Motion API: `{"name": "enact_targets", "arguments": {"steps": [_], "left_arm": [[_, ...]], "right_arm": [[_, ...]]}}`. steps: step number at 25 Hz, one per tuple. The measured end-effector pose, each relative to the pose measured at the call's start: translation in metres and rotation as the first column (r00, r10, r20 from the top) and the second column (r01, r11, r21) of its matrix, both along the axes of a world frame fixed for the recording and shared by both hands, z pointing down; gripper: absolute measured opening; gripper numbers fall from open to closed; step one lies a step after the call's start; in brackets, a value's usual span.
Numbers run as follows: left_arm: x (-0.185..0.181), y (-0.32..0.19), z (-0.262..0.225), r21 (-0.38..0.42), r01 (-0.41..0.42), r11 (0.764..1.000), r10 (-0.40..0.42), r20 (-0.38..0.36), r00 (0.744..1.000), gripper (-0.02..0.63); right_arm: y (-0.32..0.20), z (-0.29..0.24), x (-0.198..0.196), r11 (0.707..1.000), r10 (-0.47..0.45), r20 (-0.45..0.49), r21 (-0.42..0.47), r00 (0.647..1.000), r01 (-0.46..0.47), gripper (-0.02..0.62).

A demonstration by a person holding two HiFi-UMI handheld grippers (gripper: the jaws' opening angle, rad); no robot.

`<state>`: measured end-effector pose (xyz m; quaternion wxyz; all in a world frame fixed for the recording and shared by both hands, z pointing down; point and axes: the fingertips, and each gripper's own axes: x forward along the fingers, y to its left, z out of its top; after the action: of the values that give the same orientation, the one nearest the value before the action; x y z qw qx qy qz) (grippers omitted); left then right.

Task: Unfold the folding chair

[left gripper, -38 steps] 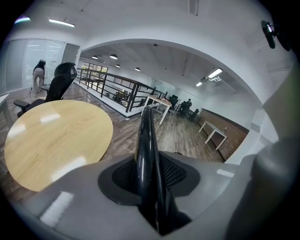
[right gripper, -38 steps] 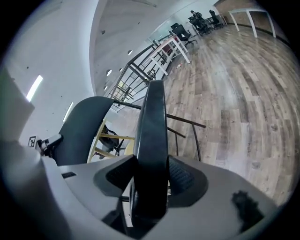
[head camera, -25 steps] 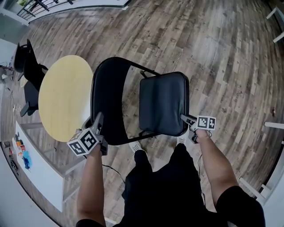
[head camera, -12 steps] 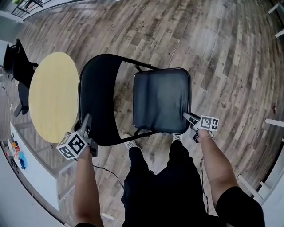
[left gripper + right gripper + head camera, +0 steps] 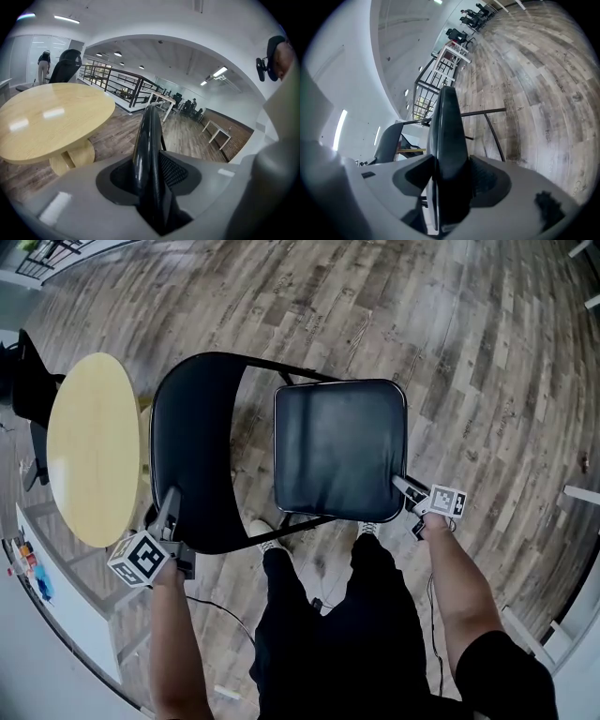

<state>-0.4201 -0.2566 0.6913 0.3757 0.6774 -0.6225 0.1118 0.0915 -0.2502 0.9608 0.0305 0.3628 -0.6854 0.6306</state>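
Observation:
In the head view the black folding chair stands partly opened on the wood floor in front of me. Its curved backrest (image 5: 192, 451) is on the left and its padded seat (image 5: 339, 448) on the right, facing up. My left gripper (image 5: 169, 507) is shut on the backrest's near edge. In the left gripper view that glossy edge (image 5: 147, 140) runs up between the jaws (image 5: 150, 183). My right gripper (image 5: 403, 486) is shut on the seat's near right corner. The seat's edge (image 5: 447, 126) fills the gap between its jaws (image 5: 450, 180) in the right gripper view.
A round wooden table (image 5: 94, 451) stands close on the chair's left, with a black office chair (image 5: 33, 390) beyond it. My legs and shoes (image 5: 258, 531) are just behind the chair. A white desk (image 5: 56, 615) lies at the lower left. A cable (image 5: 220, 610) trails on the floor.
The seat has swung further down and flatter, away from the backrest. Both grippers have sunk lower with the chair, each still gripping its part.

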Motion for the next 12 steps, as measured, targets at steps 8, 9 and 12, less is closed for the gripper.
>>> {"name": "enact_targets", "arguments": {"steps": [8, 9, 12], "left_arm": [[0.023, 0.000, 0.013, 0.006, -0.004, 1.000, 0.004, -0.006, 1.000, 0.150], [0.027, 0.000, 0.013, 0.007, -0.006, 1.000, 0.006, -0.006, 1.000, 0.150], [0.038, 0.001, 0.011, 0.006, -0.006, 1.000, 0.006, -0.001, 1.000, 0.149]], "right_arm": [[0.002, 0.030, 0.030, 1.000, 0.023, 0.042, -0.015, 0.999, -0.023, 0.238], [0.002, 0.034, 0.033, 1.000, 0.025, 0.050, -0.015, 0.998, -0.024, 0.239], [0.003, 0.041, 0.040, 1.000, 0.023, 0.077, -0.010, 0.997, -0.022, 0.239]]}}
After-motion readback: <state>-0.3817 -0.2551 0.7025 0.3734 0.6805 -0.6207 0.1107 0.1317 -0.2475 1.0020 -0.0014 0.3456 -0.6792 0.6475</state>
